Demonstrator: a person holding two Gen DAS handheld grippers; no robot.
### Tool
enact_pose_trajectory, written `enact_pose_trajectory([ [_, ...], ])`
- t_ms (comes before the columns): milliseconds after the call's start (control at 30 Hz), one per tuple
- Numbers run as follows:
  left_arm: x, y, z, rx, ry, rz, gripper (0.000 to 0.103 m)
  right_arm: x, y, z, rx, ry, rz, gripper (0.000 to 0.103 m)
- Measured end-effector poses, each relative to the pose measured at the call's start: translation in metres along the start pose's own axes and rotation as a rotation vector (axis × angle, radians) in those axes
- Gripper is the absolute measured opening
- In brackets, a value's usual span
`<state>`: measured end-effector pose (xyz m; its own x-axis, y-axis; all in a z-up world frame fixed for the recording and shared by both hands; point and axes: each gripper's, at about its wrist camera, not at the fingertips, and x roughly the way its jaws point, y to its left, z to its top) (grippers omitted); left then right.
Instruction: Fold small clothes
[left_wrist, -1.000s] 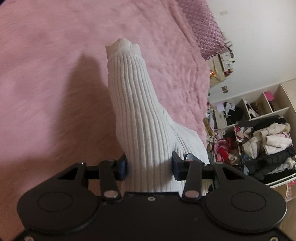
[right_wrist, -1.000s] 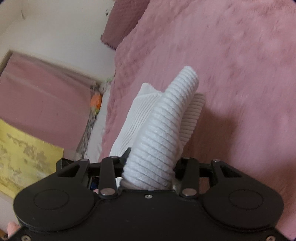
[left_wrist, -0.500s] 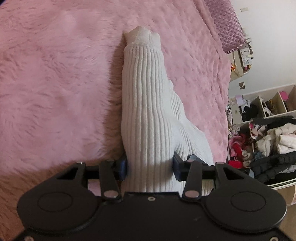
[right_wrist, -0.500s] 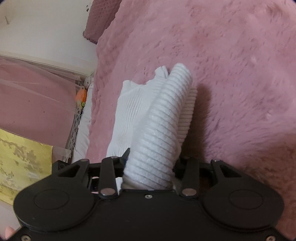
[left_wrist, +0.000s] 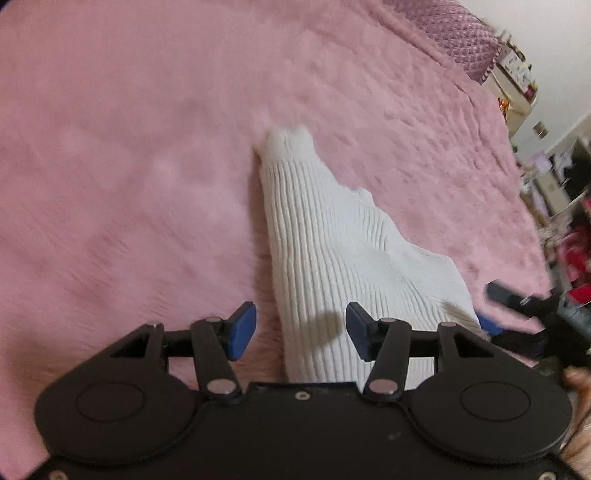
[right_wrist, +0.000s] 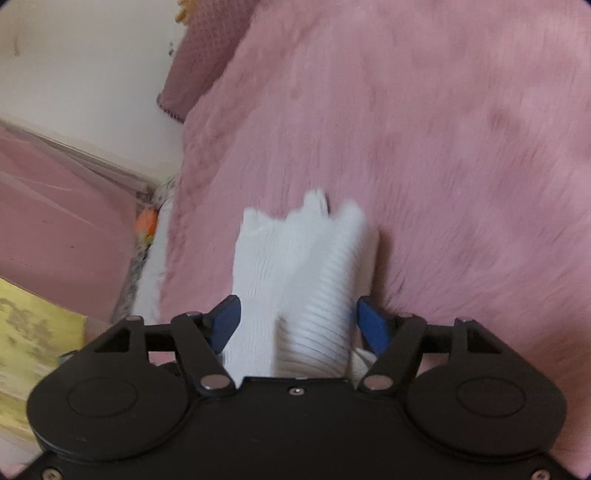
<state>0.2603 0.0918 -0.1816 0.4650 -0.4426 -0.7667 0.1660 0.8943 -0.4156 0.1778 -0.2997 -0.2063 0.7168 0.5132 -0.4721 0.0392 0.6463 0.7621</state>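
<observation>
- Lying on the pink blanket (left_wrist: 147, 166), the white ribbed sock (left_wrist: 325, 251) is sitting between both grippers.
- Left gripper (left_wrist: 301, 334) and right gripper (right_wrist: 297, 323) have just been opening, pads clear.
- Withdrawing carelessly is risking snagging and undoing the fold.

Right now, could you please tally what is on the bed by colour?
White: 1, the ribbed sock
Pink: 1, the fluffy blanket
Purple: 1, the quilted pillow
Total: 3
</observation>
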Motion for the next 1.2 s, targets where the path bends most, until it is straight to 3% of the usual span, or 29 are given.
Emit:
enact_pose_trajectory([
  [200, -0.027, -0.031, -0.005, 0.081, -0.059, 0.074, 0.056, -0.02, 0.082, -0.001, -0.422, -0.146, -0.172, 0.07],
  [333, -0.018, -0.049, -0.009, 0.096, -0.035, 0.06, 0.056, 0.014, 0.118, 0.0, -0.604, -0.089, -0.198, 0.058],
  [467, 0.0, -0.059, -0.019, 0.106, 0.007, 0.048, 0.056, 0.061, 0.122, 0.006, -0.672, -0.008, -0.224, 0.044],
  [733, 0.031, -0.062, -0.031, 0.147, 0.039, 0.109, 0.062, 0.135, 0.102, 0.011, -0.712, 0.126, -0.307, 0.037],
  [900, 0.04, -0.058, -0.034, 0.165, 0.046, 0.123, 0.068, 0.154, 0.079, 0.013, -0.671, 0.163, -0.352, 0.035],
  [1200, 0.048, -0.058, -0.039, 0.195, 0.032, 0.15, 0.076, 0.155, 0.07, 0.014, -0.636, 0.154, -0.323, 0.034],
])
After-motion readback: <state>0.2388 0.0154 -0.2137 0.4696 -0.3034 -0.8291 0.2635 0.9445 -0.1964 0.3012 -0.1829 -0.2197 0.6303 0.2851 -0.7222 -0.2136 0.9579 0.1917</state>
